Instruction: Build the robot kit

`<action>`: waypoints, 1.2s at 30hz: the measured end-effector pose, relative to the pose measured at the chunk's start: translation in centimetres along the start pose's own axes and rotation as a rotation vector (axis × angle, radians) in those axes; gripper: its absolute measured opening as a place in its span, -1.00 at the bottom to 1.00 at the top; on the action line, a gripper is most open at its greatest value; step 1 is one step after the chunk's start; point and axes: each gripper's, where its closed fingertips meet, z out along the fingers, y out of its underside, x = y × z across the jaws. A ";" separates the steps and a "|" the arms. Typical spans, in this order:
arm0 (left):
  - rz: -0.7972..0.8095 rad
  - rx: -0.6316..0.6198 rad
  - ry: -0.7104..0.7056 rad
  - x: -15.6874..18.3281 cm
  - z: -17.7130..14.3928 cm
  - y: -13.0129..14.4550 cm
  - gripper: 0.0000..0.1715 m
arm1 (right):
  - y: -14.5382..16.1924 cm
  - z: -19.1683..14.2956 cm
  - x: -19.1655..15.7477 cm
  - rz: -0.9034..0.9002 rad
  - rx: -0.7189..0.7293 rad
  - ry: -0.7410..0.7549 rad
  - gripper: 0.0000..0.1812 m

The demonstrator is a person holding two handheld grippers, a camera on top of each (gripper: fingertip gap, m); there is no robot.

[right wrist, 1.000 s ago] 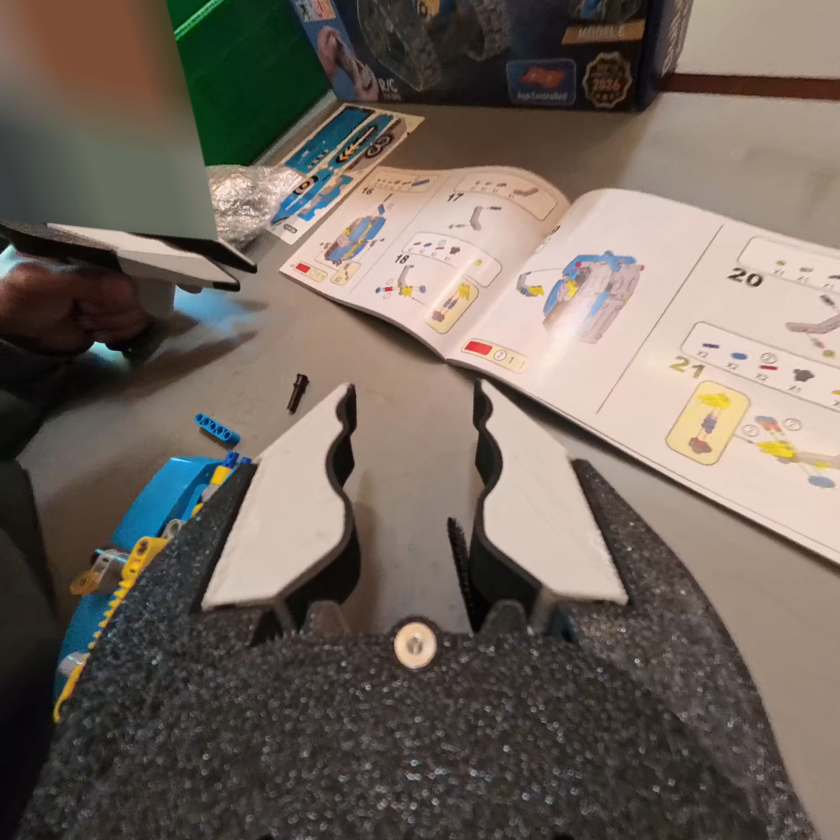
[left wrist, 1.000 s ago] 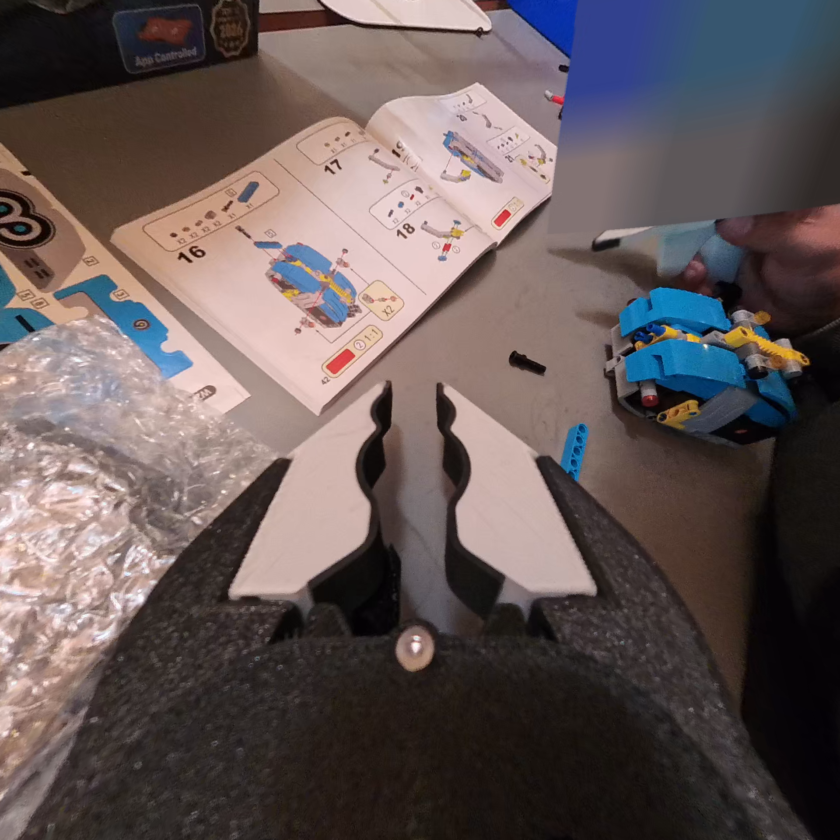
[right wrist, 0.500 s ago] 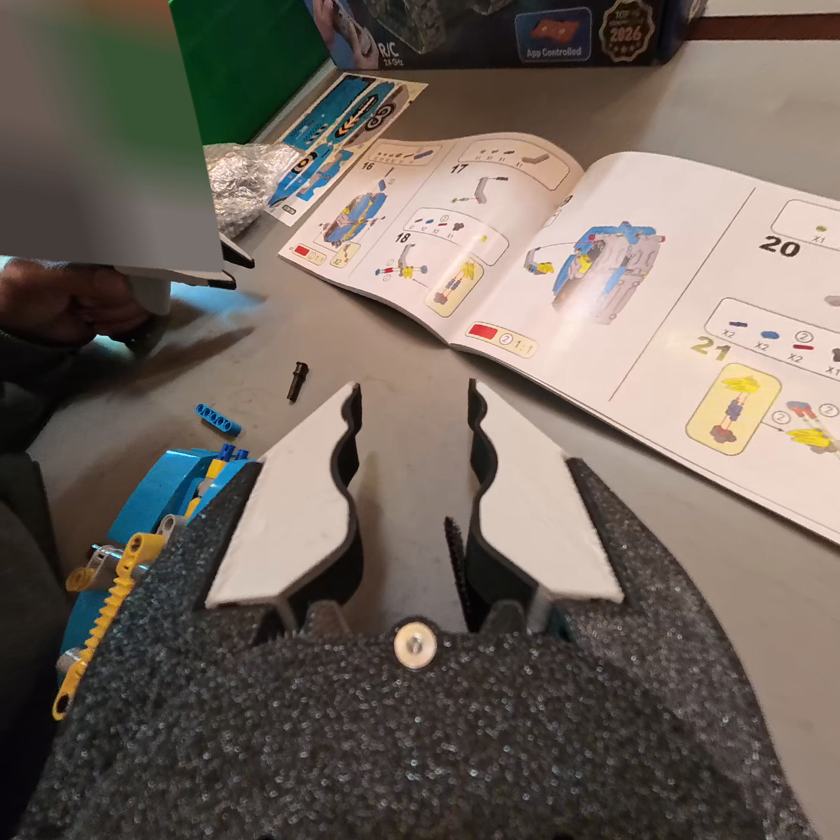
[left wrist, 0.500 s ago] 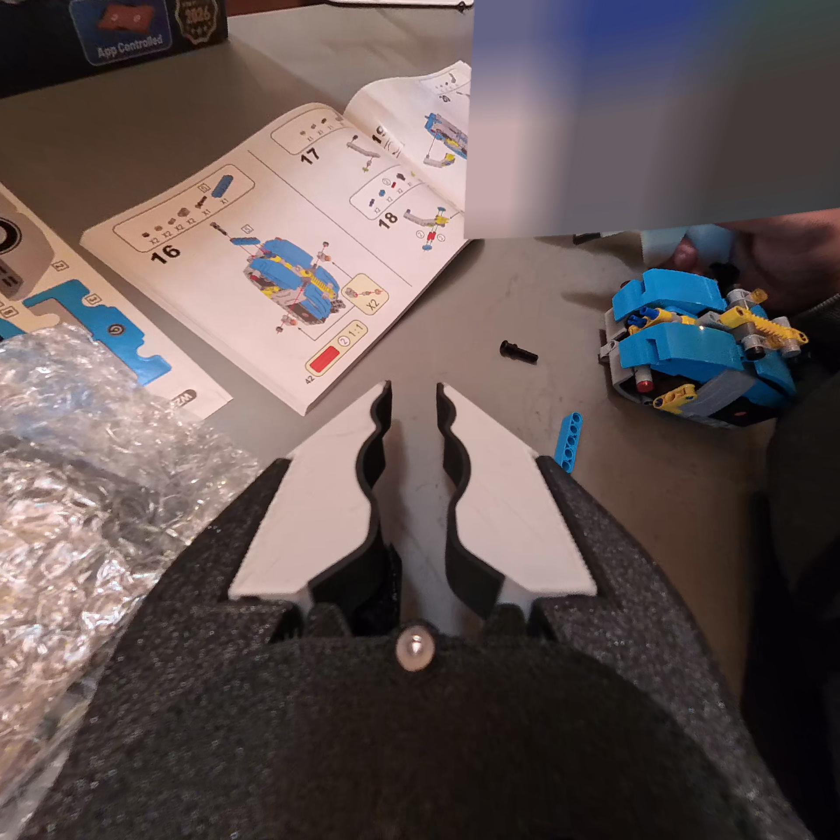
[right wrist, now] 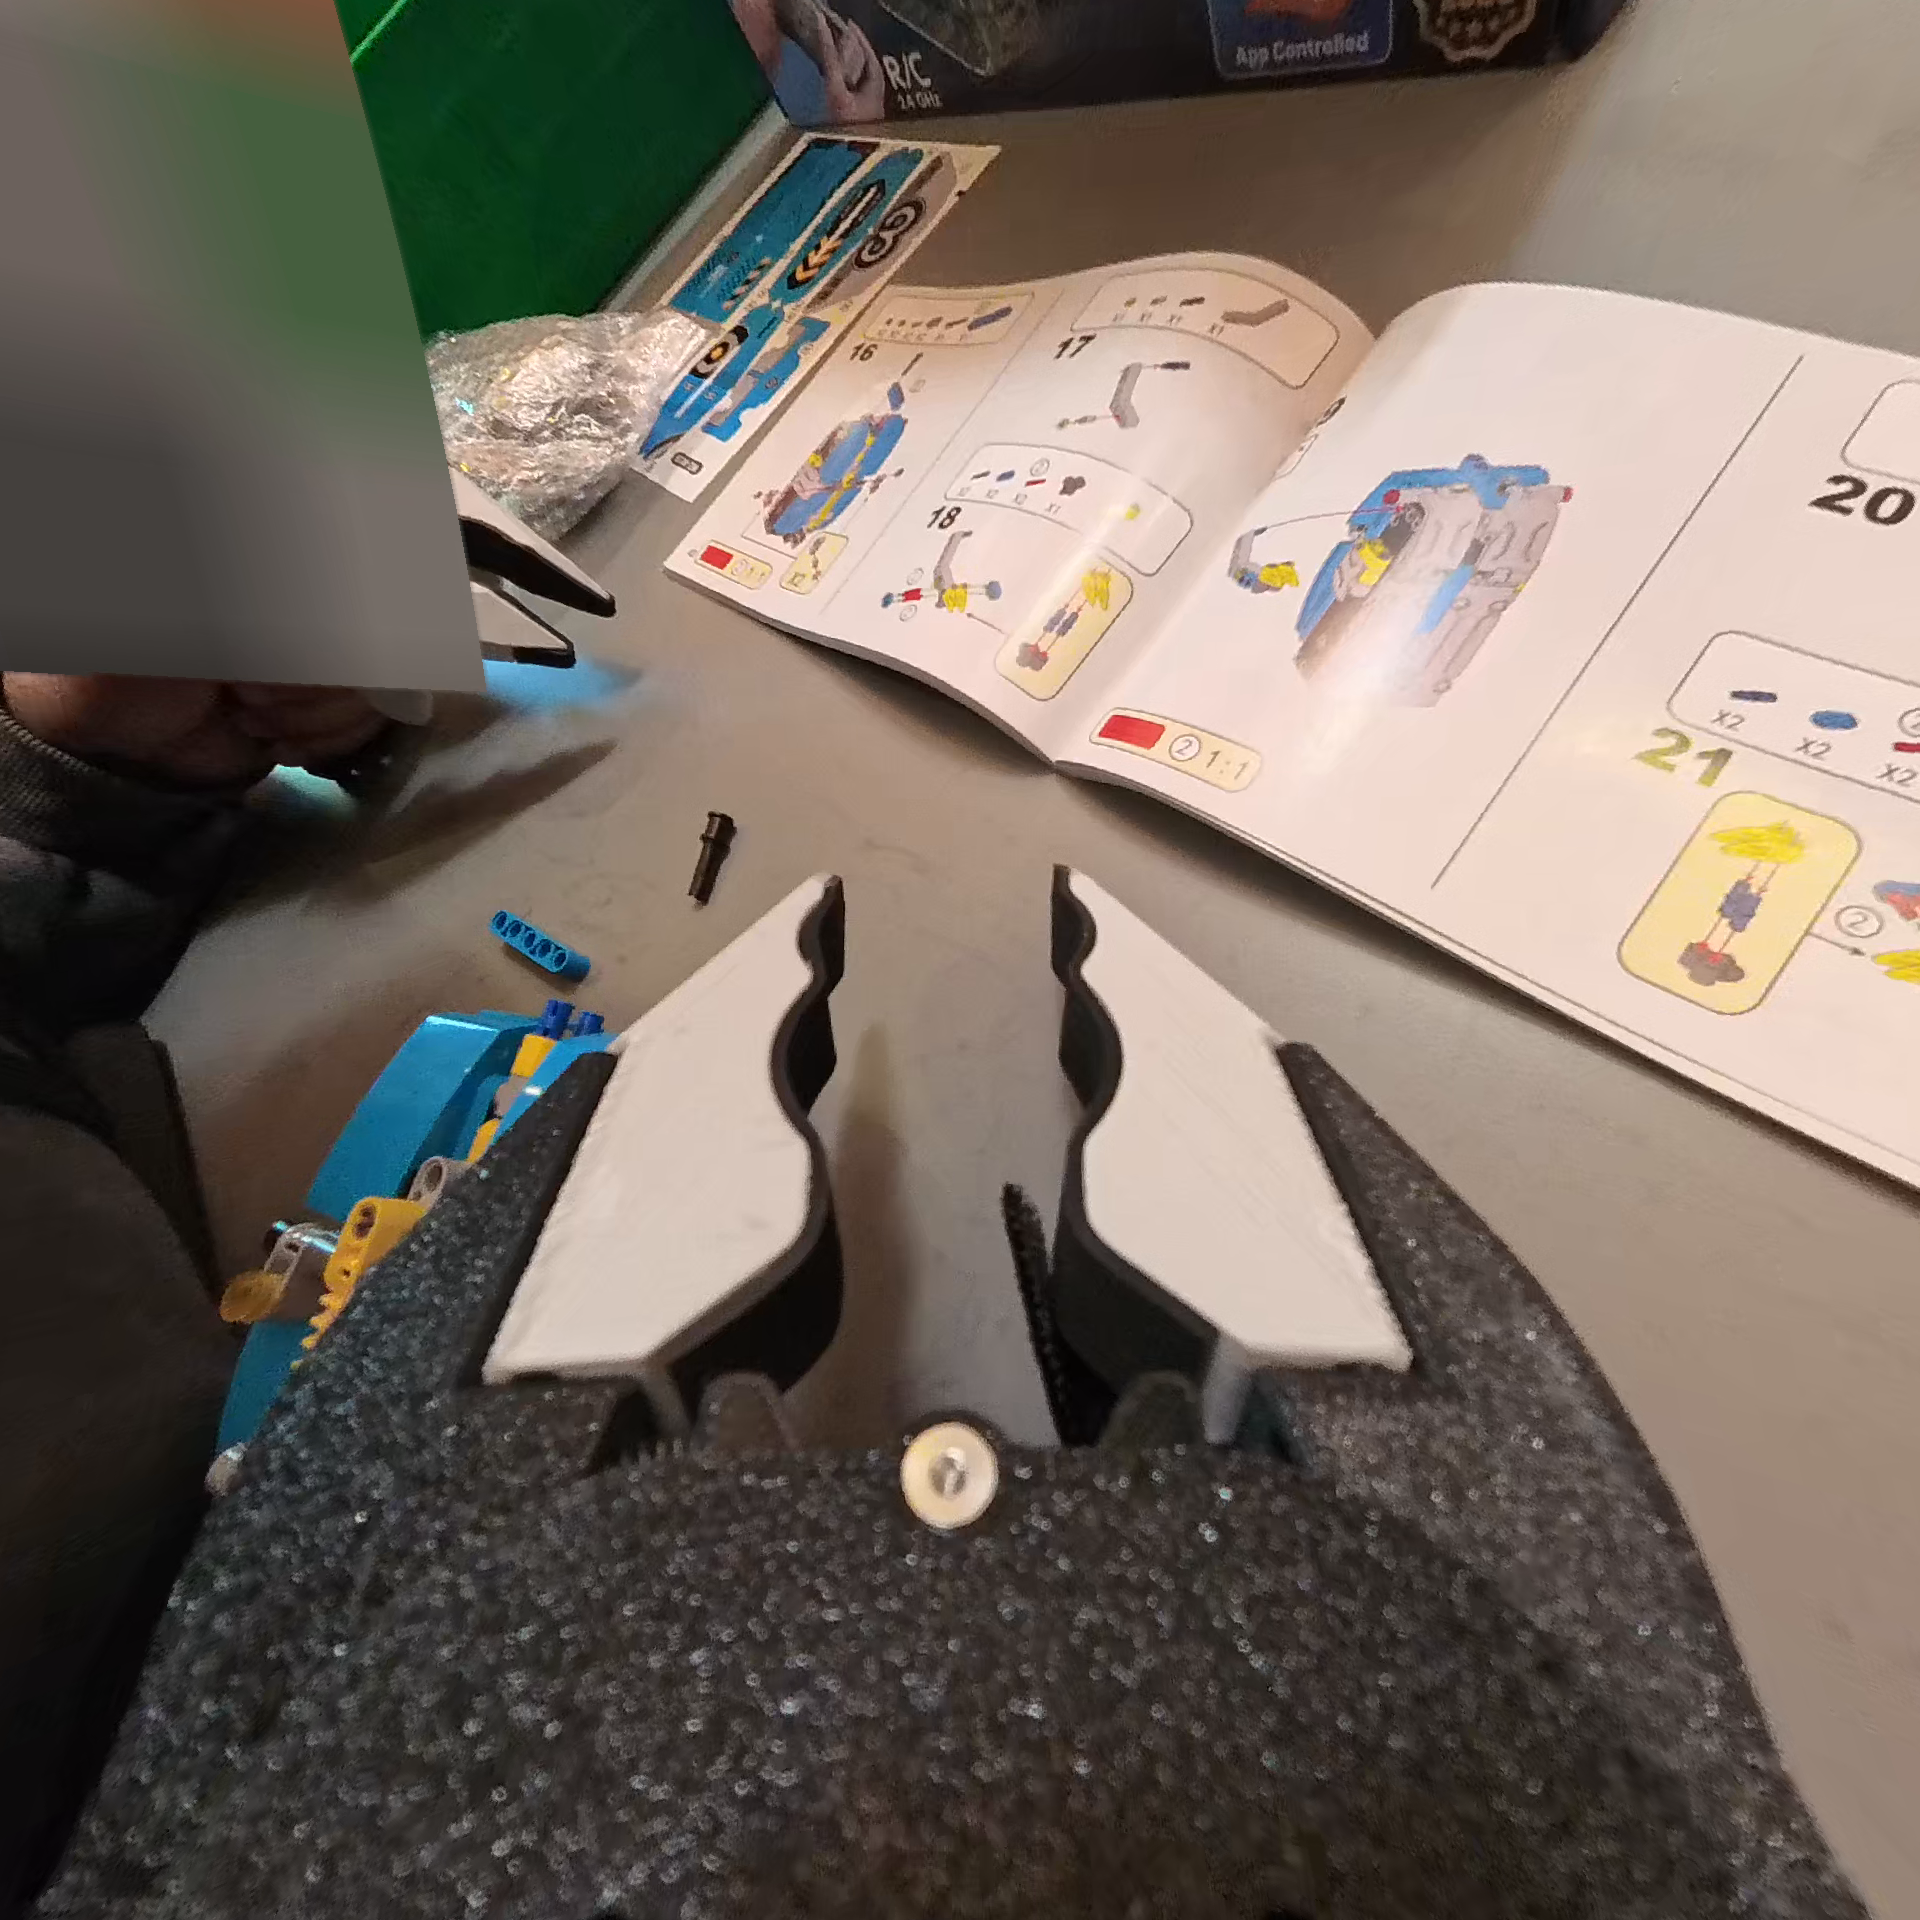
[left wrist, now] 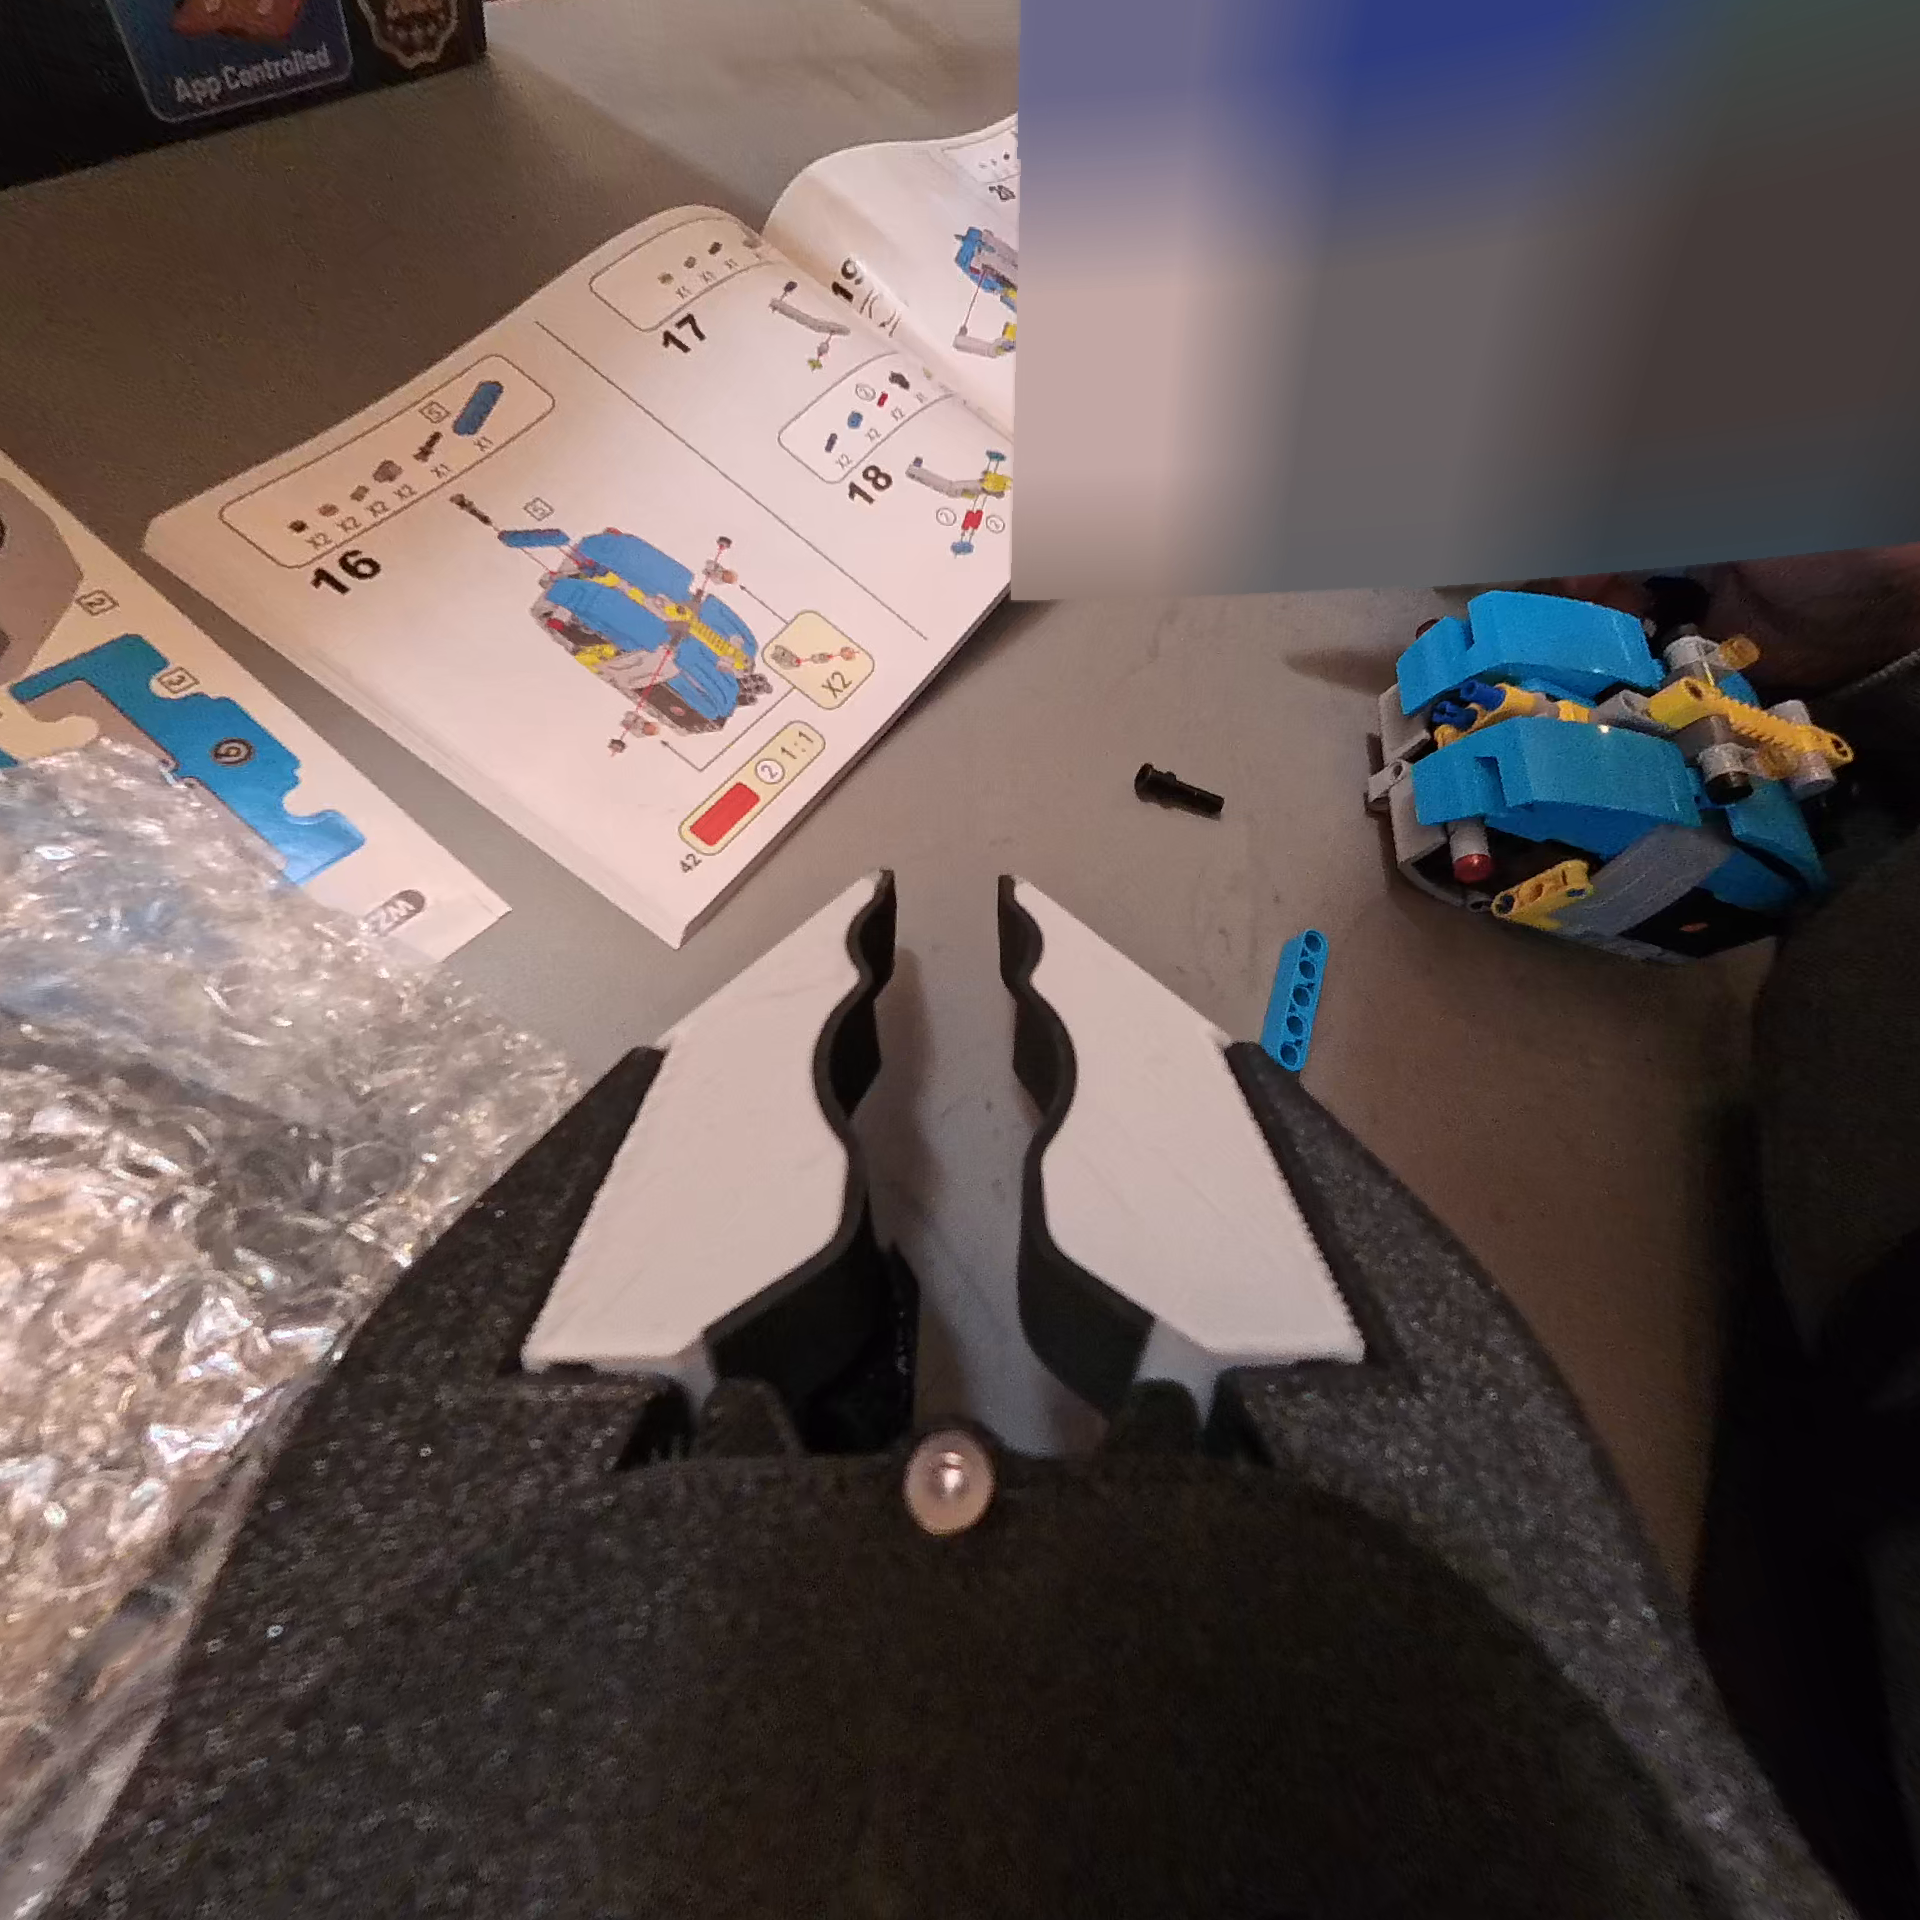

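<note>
My left gripper (left wrist: 945,888) is open by a narrow gap and empty, low over the grey table (left wrist: 1039,707). A small blue beam (left wrist: 1294,997) lies just right of its right finger, and a black pin (left wrist: 1177,787) a little farther off. A blue, yellow and grey brick model (left wrist: 1590,769) sits to the right. My right gripper (right wrist: 948,881) is open and empty. The model (right wrist: 447,1101) is by its left finger, partly hidden by it. The pin (right wrist: 712,854) and the beam (right wrist: 538,943) lie ahead on the left.
An open instruction booklet (left wrist: 582,582) (right wrist: 1247,582) lies ahead. A sticker sheet (left wrist: 208,748) and a crumpled clear bag (left wrist: 156,1091) are at the left. A dark box (right wrist: 1195,42) and a green bin (right wrist: 551,156) stand at the back. A hand (right wrist: 208,717) is by the left gripper's fingers (right wrist: 540,597). Tip to tip, the grippers are about 15 centimetres apart. The black pin (left wrist: 1177,787) is about 7 centimetres from my left fingertips. It turns up in the right wrist view (right wrist: 705,847) as well.
The right gripper's jaws have narrowed a little, and its view has shifted so the booklet sits higher and farther right. The left gripper has drifted slightly; its jaw gap is the same.
</note>
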 end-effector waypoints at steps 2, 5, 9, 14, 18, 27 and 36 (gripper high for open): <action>-0.001 0.001 0.000 0.0 0.0 0.0 -0.78 | 0.1 0.0 0.0 -0.005 -0.002 0.003 -0.57; 0.001 -0.002 0.000 0.0 0.0 0.0 -0.78 | 0.1 0.0 0.0 -0.010 -0.004 0.004 -0.57; -0.001 -0.004 0.002 0.0 0.1 0.1 -0.78 | 0.2 0.1 -0.1 -0.011 -0.010 0.001 -0.57; -0.004 -0.005 0.005 0.0 0.1 0.1 -0.78 | 0.5 0.3 -0.1 -0.016 -0.028 -0.003 -0.59; -0.007 -0.007 0.007 0.0 0.1 0.1 -0.78 | 0.5 0.4 -0.1 -0.017 -0.026 0.000 -0.59; 0.002 -0.010 0.008 0.1 0.1 0.1 -0.78 | 0.4 0.0 -0.3 0.001 -0.031 -0.008 -0.57; 0.157 0.022 0.000 2.4 0.1 -0.1 -0.78 | 0.7 -4.4 -8.1 0.014 -0.229 -0.009 0.04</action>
